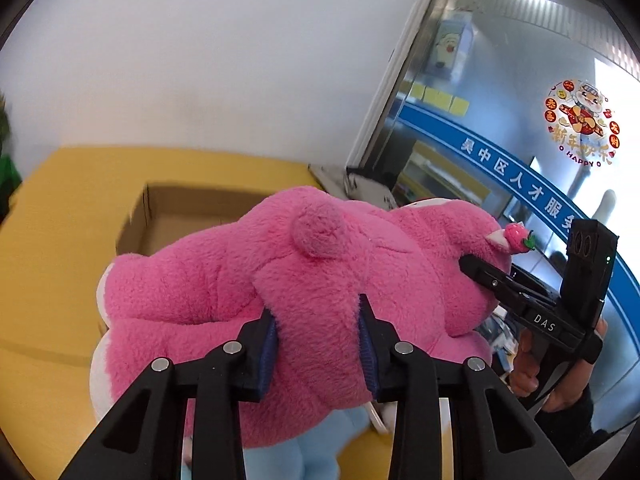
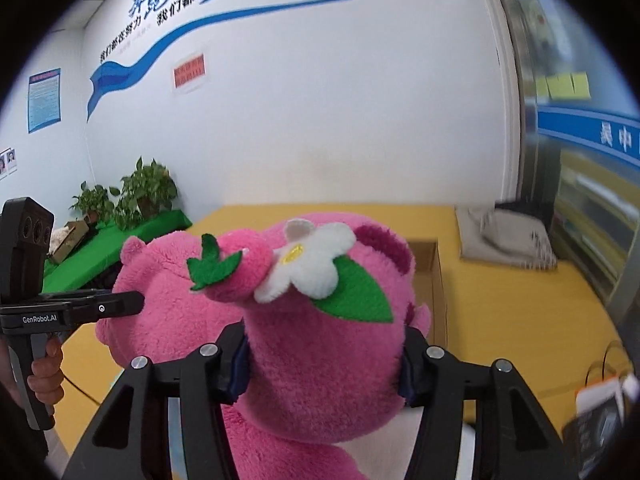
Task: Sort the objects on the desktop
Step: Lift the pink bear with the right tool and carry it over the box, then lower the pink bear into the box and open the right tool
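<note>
A big pink plush bear (image 1: 224, 280) is held up above the yellow table (image 1: 60, 208) by both grippers. My left gripper (image 1: 318, 320) is shut on the bear's body, its blue pads pressed into the fur. My right gripper (image 2: 324, 356) is shut on the bear's head (image 2: 320, 360), just below a white felt flower (image 2: 316, 264) and a plush strawberry (image 2: 236, 272). The right gripper also shows in the left wrist view (image 1: 472, 268), against the bear's far side. An open cardboard box (image 1: 176, 216) lies on the table behind the bear.
A light blue plush (image 1: 288, 452) sits below the bear. A grey folded cloth (image 2: 504, 236) lies at the table's far right by a glass door. Potted plants (image 2: 132, 196) stand on a green surface at left. A small device (image 2: 600, 408) lies at the right edge.
</note>
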